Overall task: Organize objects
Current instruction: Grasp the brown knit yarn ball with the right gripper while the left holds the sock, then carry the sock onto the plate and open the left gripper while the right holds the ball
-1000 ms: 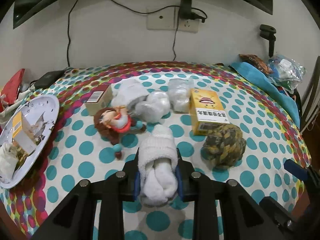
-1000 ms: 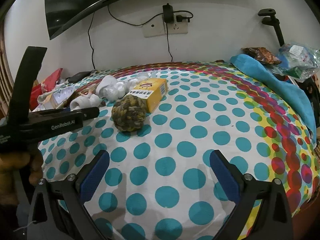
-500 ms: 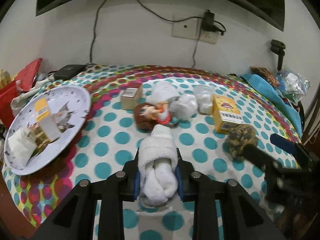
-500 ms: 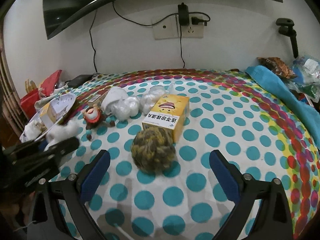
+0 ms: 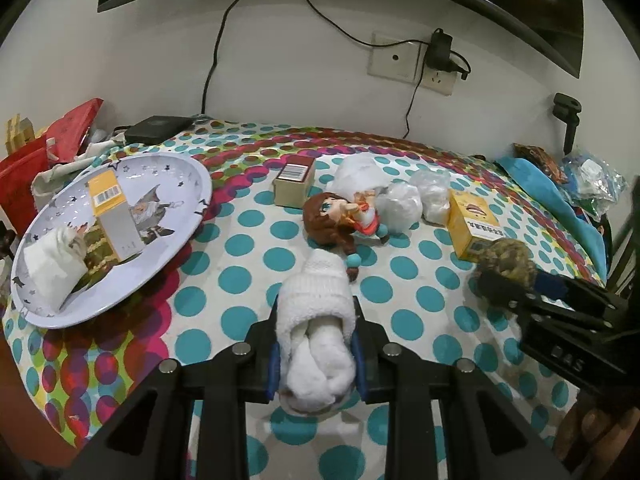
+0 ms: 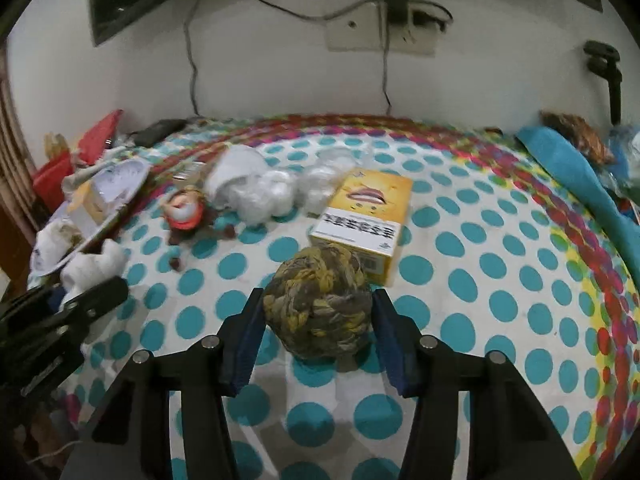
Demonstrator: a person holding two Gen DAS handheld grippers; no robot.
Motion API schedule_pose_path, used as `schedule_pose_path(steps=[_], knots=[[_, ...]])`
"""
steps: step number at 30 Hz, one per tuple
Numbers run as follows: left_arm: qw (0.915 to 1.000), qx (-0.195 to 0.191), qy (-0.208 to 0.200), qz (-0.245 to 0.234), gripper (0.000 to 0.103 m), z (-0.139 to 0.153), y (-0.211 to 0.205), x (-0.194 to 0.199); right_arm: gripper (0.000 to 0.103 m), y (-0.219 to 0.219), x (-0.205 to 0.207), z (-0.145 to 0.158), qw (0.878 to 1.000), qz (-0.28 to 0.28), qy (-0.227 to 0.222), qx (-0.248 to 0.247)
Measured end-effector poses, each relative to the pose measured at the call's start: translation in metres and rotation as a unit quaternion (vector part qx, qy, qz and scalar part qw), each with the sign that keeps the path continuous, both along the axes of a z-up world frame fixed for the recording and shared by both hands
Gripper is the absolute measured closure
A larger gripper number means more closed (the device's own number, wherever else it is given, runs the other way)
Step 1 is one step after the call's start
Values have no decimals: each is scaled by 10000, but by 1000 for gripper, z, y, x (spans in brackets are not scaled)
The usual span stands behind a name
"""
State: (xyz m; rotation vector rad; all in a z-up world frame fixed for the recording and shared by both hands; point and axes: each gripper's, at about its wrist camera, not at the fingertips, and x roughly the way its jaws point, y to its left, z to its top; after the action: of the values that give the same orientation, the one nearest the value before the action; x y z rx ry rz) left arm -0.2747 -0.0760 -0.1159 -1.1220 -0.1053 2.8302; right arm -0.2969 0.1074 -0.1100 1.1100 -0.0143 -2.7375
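Observation:
My left gripper (image 5: 316, 354) is shut on a rolled white sock (image 5: 316, 336), held above the polka-dot tablecloth. The sock also shows in the right wrist view (image 6: 96, 266). My right gripper (image 6: 318, 336) straddles a yellow-brown rope ball (image 6: 318, 310), its blue pads close to both sides; the ball rests on the cloth. The ball also shows in the left wrist view (image 5: 506, 260). A white plate (image 5: 176, 184) at the left holds a yellow-white box (image 5: 114, 216) and a white pouch (image 5: 50, 266).
On the cloth lie a doll (image 5: 334, 220), a brown box (image 5: 294, 180), white plastic bags (image 5: 396, 206) and a yellow box (image 6: 366, 218). A red bag (image 5: 48, 148) stands far left. A blue towel (image 6: 576, 184) lies at the right edge. The wall is behind.
My right gripper has moved forward to the rope ball and narrowed around it. My left gripper has drawn back and turned left with the sock, so the plate shows more.

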Motion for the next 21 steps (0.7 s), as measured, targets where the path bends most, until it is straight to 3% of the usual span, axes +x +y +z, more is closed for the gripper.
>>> schedule_pose_path(steps=[8, 17, 21], knots=[[9989, -170, 171, 397, 75, 11, -25, 2, 54, -6, 14, 11, 9987, 185, 435, 198], [9944, -395, 232, 950, 75, 22, -69, -4, 54, -4, 7, 9, 9987, 204, 454, 131], [9885, -561, 274, 1375, 75, 32, -104, -18, 54, -5, 6, 7, 9986, 205, 478, 83]])
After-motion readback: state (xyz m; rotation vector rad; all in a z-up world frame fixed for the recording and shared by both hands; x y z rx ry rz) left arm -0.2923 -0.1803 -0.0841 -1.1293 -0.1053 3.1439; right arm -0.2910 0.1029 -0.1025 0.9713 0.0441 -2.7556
